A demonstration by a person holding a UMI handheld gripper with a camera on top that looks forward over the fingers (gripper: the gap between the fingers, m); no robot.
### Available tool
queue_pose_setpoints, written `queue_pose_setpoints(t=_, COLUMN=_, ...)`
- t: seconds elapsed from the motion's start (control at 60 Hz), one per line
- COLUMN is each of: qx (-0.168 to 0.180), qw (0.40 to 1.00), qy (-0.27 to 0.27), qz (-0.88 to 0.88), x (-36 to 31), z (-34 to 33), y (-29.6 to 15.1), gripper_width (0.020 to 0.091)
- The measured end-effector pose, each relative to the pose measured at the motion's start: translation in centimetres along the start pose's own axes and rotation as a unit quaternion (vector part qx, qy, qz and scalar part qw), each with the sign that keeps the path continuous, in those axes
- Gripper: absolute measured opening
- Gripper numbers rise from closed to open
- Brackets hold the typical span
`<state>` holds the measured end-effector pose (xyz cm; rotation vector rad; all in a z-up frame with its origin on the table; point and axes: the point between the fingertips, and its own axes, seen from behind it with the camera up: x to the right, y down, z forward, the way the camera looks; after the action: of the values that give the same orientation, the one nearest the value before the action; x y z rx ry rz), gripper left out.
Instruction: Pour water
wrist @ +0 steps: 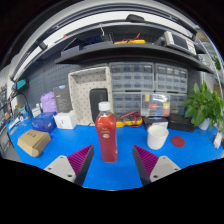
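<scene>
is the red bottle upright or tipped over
Upright: the red bottle stands on the blue table, white cap on top, between the open gripper fingers.

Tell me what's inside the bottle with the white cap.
The bottle holds red liquid nearly up to its neck. Its base, between the open hand-held gripper fingers, is hidden.

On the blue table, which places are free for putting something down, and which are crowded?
Free blue table lies between the brown package and the red bottle, which stands just ahead of the open gripper. Another patch lies between bottle and white cup. It is crowded behind, near the white box and plant.
</scene>
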<state>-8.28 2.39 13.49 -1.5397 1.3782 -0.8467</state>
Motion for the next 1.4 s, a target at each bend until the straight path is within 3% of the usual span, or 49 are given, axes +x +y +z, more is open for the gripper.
queue_pose_setpoints(t=0.067, qx=0.005, qw=1.0, qy=-0.002, qz=0.007, x=-3.2, z=3.2, y=0.7, gripper_width=0.081)
queue_pose_setpoints(t=0.417, qx=-0.004, qw=1.0, qy=0.027, qz=-0.002, x=-3.9, z=11.8, y=-0.8, gripper_width=0.0784)
queue_pose_setpoints(t=0.467, qx=-0.003, qw=1.0, qy=0.026, qz=-0.005, x=-4.1, z=12.7, y=-0.8, gripper_width=0.0728)
queue_pose_setpoints(t=0.533, qx=0.001, qw=0.998, qy=0.053, qz=-0.017, x=-2.9, z=13.4, y=-0.7, gripper_width=0.048)
queue_pose_setpoints(t=0.583, qx=0.007, qw=0.998, qy=0.06, qz=-0.02, x=-2.8, z=13.4, y=-0.8, gripper_width=0.0468)
queue_pose_setpoints(t=0.6, qx=0.008, qw=0.998, qy=0.058, qz=-0.018, x=-2.9, z=13.5, y=-0.7, gripper_width=0.0423)
queue_pose_setpoints(t=0.633, qx=0.015, qw=0.998, qy=0.064, qz=-0.015, x=-2.7, z=13.4, y=-0.8, gripper_width=0.0419)
queue_pose_setpoints(t=0.683, qx=0.023, qw=0.998, qy=0.065, qz=-0.008, x=-2.6, z=13.4, y=-0.8, gripper_width=0.0336)
queue_pose_setpoints(t=0.733, qx=0.028, qw=0.997, qy=0.065, qz=-0.005, x=-2.6, z=13.3, y=-0.7, gripper_width=0.0299)
queue_pose_setpoints(t=1.017, qx=0.015, qw=0.997, qy=0.059, qz=0.045, x=-1.9, z=13.7, y=-0.9, gripper_width=0.0295)
queue_pose_setpoints(t=1.15, qx=0.005, qw=0.98, qy=0.013, qz=0.198, x=-1.0, z=13.9, y=-2.1, gripper_width=0.0298)
queue_pose_setpoints(t=1.267, qx=0.023, qw=0.93, qy=-0.015, qz=0.365, x=1.0, z=14.2, y=-4.6, gripper_width=0.0297)
queue_pose_setpoints(t=1.4, qx=0.041, qw=0.832, qy=-0.031, qz=0.553, x=3.8, z=14.6, y=-5.9, gripper_width=0.0301)
